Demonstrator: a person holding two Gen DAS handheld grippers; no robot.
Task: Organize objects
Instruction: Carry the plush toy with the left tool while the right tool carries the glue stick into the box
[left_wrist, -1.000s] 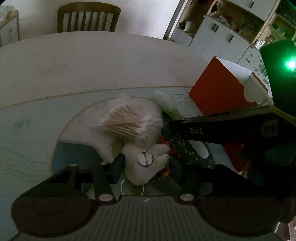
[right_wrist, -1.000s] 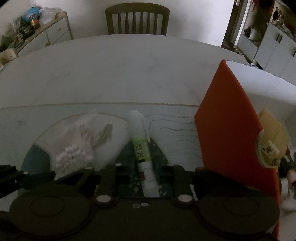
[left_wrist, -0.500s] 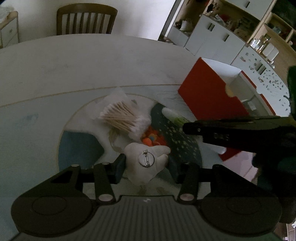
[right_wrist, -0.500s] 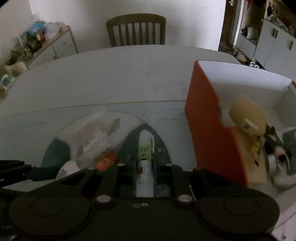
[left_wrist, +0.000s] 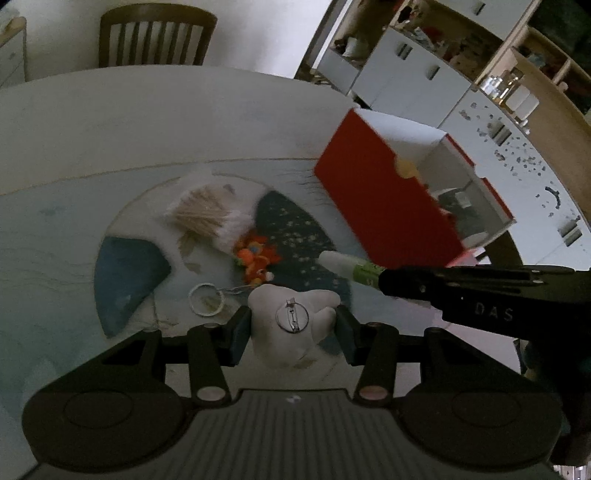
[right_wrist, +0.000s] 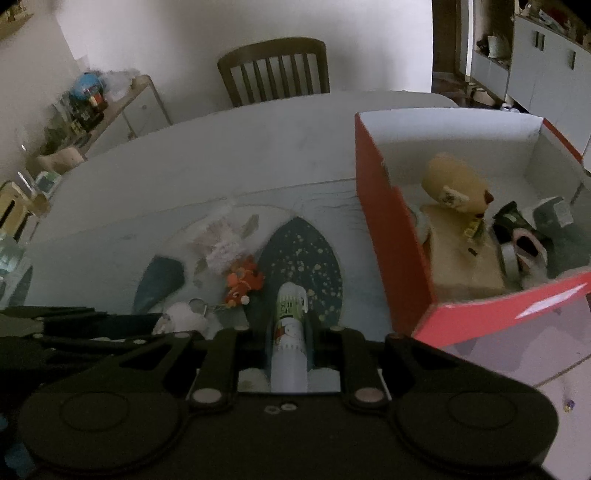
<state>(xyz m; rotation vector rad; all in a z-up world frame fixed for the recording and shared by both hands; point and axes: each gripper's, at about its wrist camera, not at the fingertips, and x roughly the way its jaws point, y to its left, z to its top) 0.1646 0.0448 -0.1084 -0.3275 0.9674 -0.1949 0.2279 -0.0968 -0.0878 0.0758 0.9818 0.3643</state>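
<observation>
The left gripper (left_wrist: 291, 328) is clamped on a soft white plush toy (left_wrist: 295, 325); both jaws press its rounded, fabric-covered sides. A round metal pin-back (left_wrist: 292, 319) is fixed to the toy's upward face. The toy hangs above the bench (left_wrist: 147, 122), near a thin metal key ring (left_wrist: 205, 299). A short chain links the ring to a small orange plush charm (left_wrist: 255, 256) lying on the mat.

The right gripper (right_wrist: 290, 325) is clamped on a slim cylindrical tube (right_wrist: 290, 332). The jaws stand close together, one on each side of the tube. The tube is smooth, white with a green printed band and a snowman figure, and its capped end projects forward past the jaws. In the left wrist view the tube (left_wrist: 347, 267) protrudes from the right gripper's dark body, just beside the near corner of the box.

A clear bag of cotton swabs (left_wrist: 207, 216), with pale sticks and white fluffy tips, lies beyond the charm on a pale mat (left_wrist: 48, 240) printed with a ringed circle and dark teal patches.

To the right stands an open rectangular cardboard box (right_wrist: 388, 229), red outside and white inside. It holds a tan plush figure (right_wrist: 452, 188) and several smaller items that are too blurred to identify.

Both grippers point steeply down toward the bench, left beside right.
</observation>
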